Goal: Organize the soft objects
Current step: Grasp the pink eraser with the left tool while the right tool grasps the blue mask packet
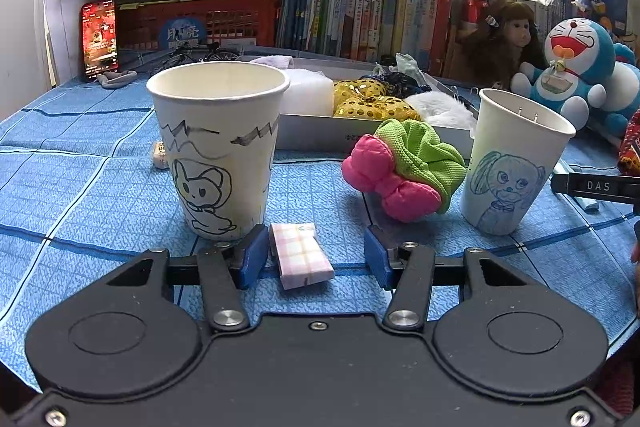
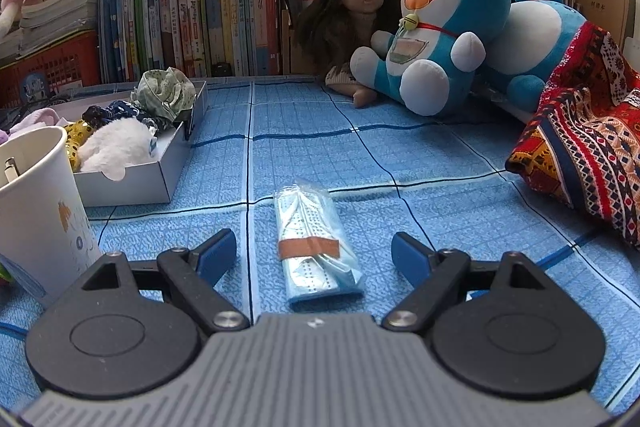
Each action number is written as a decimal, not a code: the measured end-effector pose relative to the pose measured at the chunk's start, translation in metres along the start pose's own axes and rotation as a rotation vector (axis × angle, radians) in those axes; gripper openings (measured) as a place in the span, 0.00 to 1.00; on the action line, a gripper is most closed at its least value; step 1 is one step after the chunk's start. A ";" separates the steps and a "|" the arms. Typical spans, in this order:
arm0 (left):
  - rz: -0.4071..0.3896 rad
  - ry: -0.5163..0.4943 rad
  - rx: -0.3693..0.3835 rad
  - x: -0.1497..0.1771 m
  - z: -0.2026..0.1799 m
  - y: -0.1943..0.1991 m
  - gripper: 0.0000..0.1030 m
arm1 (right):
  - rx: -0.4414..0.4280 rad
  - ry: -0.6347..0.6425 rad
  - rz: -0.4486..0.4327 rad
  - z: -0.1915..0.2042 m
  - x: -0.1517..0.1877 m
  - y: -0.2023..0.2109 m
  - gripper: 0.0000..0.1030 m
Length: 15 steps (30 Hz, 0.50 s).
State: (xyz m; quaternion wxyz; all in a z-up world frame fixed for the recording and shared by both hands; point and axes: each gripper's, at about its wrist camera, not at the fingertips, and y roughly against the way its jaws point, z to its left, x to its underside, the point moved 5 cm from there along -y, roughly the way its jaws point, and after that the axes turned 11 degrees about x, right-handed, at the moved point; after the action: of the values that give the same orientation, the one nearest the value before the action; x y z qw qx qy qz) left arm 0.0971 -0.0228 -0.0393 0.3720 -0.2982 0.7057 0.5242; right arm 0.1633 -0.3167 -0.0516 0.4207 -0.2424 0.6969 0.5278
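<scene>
My left gripper (image 1: 316, 253) is low over the blue cloth, open, with a small pink checked tissue pack (image 1: 301, 254) lying between its blue pads. The left pad is close against the pack; the right pad stands apart from it. A pink and green scrunchie (image 1: 404, 167) lies just beyond, between two drawn-on paper cups (image 1: 218, 147) (image 1: 514, 163). My right gripper (image 2: 314, 251) is open wide, astride a wrapped blue face mask (image 2: 316, 247) with an orange band. A white box (image 2: 160, 179) at the left holds a white fluffy piece, a gold sequin piece and other soft items.
A doll (image 2: 356, 15), a blue cat plush (image 2: 432, 27) and a patterned red cloth (image 2: 584, 143) line the far and right side. Books and a red basket (image 1: 200, 23) stand behind. A lit phone (image 1: 99, 35) leans at the far left. A paper cup (image 2: 40, 203) stands near my right gripper's left finger.
</scene>
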 end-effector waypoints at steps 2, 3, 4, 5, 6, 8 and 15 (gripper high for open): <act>0.000 -0.001 -0.001 0.000 0.000 -0.001 0.47 | -0.002 -0.002 0.004 0.000 0.000 -0.001 0.88; 0.000 -0.003 -0.003 -0.001 0.001 -0.001 0.46 | -0.005 -0.003 0.006 0.000 0.000 -0.001 0.88; 0.000 -0.004 -0.004 -0.001 0.001 -0.002 0.46 | -0.007 -0.003 0.009 0.000 0.000 -0.002 0.88; -0.001 -0.006 -0.004 -0.001 0.002 -0.002 0.46 | -0.008 -0.002 0.012 0.000 0.000 -0.002 0.88; -0.001 -0.007 -0.005 -0.001 0.002 -0.002 0.45 | -0.010 -0.001 0.014 0.000 0.001 -0.003 0.87; -0.001 -0.010 -0.006 -0.001 0.003 -0.003 0.44 | -0.017 0.000 0.018 0.001 0.001 -0.003 0.86; -0.001 -0.020 -0.015 0.001 0.003 -0.002 0.36 | -0.036 0.021 0.008 0.004 0.002 -0.002 0.77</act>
State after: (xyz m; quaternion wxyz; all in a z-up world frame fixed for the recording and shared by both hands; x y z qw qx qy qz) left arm 0.0991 -0.0202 -0.0414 0.3769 -0.2961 0.6979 0.5322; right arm 0.1656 -0.3137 -0.0547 0.4070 -0.2526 0.6927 0.5392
